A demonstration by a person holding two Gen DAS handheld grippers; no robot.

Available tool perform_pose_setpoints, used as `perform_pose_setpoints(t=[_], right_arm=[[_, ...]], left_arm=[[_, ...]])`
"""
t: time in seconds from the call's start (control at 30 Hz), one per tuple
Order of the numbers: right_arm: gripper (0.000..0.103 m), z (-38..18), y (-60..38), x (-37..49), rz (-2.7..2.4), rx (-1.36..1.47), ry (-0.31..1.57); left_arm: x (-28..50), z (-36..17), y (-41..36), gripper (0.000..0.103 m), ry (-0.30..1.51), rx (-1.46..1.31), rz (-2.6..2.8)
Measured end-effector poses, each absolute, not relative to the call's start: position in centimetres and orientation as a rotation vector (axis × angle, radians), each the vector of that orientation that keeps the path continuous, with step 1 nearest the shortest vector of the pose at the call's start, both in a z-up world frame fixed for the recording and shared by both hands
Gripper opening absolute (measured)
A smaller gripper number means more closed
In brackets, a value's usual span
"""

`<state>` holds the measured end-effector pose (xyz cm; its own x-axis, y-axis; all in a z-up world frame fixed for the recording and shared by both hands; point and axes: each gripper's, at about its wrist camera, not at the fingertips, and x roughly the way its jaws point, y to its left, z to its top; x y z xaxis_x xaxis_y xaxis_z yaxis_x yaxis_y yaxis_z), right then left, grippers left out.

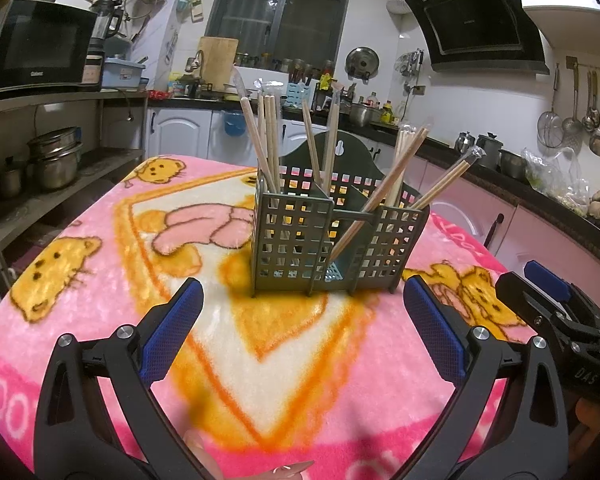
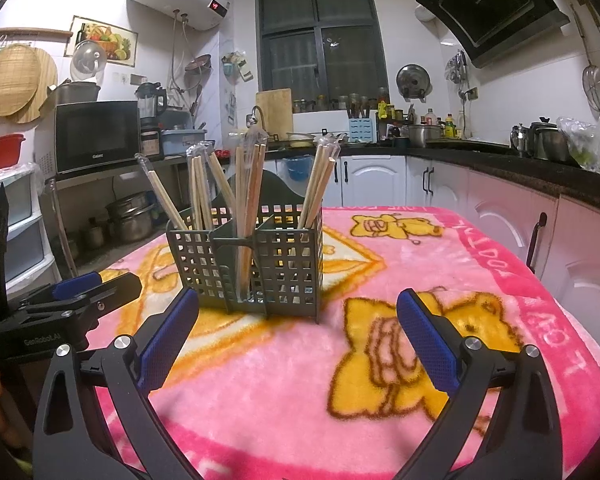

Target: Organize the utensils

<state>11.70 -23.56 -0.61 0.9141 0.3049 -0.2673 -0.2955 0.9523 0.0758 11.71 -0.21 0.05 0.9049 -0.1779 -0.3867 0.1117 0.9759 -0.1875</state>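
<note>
Two grippers are held wide open, nothing gripped: left gripper, right gripper, both short of the dark green perforated plastic utensil caddy, which stands on the pink cartoon-bear fleece blanket. Wrapped wooden chopsticks are splayed across its compartments. Risk, prob.: leaning sticks get clipped on approach, light caddy tipped on soft fleece. Nothing is seen blocking the approach; kitchen counter w/ pots well apart.
</note>
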Motion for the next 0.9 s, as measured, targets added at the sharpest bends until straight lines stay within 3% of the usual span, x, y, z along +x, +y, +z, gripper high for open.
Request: perform_pose_setpoints(t=[0.9], right_arm=[[0.096, -0.71, -23.68, 11.73, 0.308, 0.034, 0.280]], left_arm=[[11.65, 0.09, -0.16, 0.092, 0.411, -0.163, -0.152]])
